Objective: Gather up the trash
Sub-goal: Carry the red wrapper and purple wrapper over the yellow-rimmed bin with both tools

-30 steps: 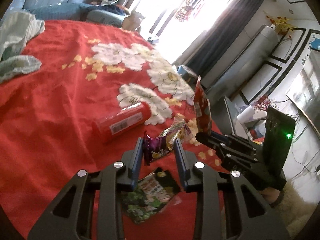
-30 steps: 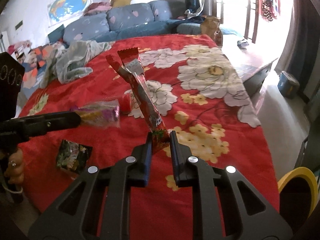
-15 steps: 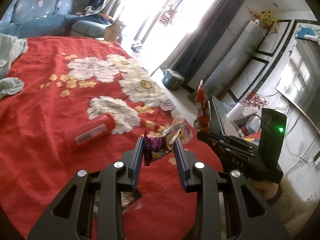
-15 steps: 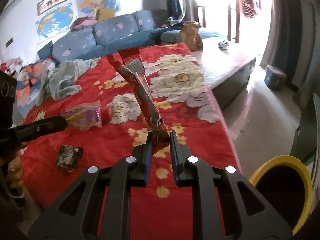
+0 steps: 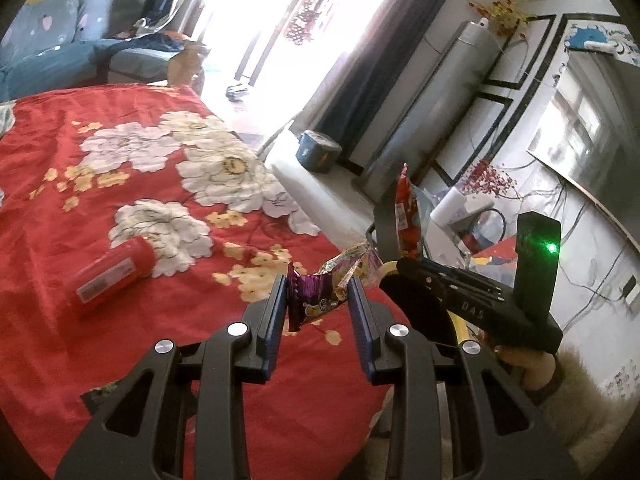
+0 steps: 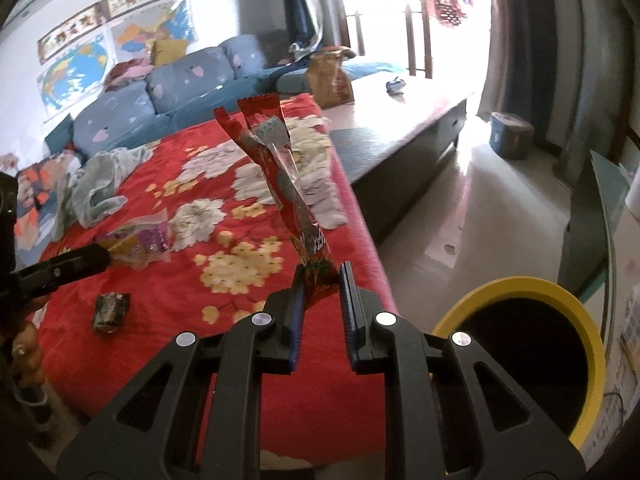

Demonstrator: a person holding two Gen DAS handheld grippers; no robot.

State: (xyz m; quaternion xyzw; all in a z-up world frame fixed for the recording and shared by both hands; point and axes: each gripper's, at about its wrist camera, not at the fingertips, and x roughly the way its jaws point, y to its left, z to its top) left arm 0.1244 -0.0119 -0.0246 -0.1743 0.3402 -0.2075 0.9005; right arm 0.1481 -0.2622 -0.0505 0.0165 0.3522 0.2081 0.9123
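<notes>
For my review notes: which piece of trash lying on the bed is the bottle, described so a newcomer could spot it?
Start at the red floral bedspread. Near the white flower closest to the camera in the left wrist view lies the red plastic bottle, on its side with a pale label. Unlike the flat dark snack packet on the cloth, it is cylindrical and sits in neither gripper.

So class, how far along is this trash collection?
Nothing is visibly binned yet. In hand: the left tongs clamp a purple wrapper, and the right tongs clamp a red wrapper beside the yellow-rimmed bin. Left on the red blanket: a red bottle and a dark packet.
</notes>
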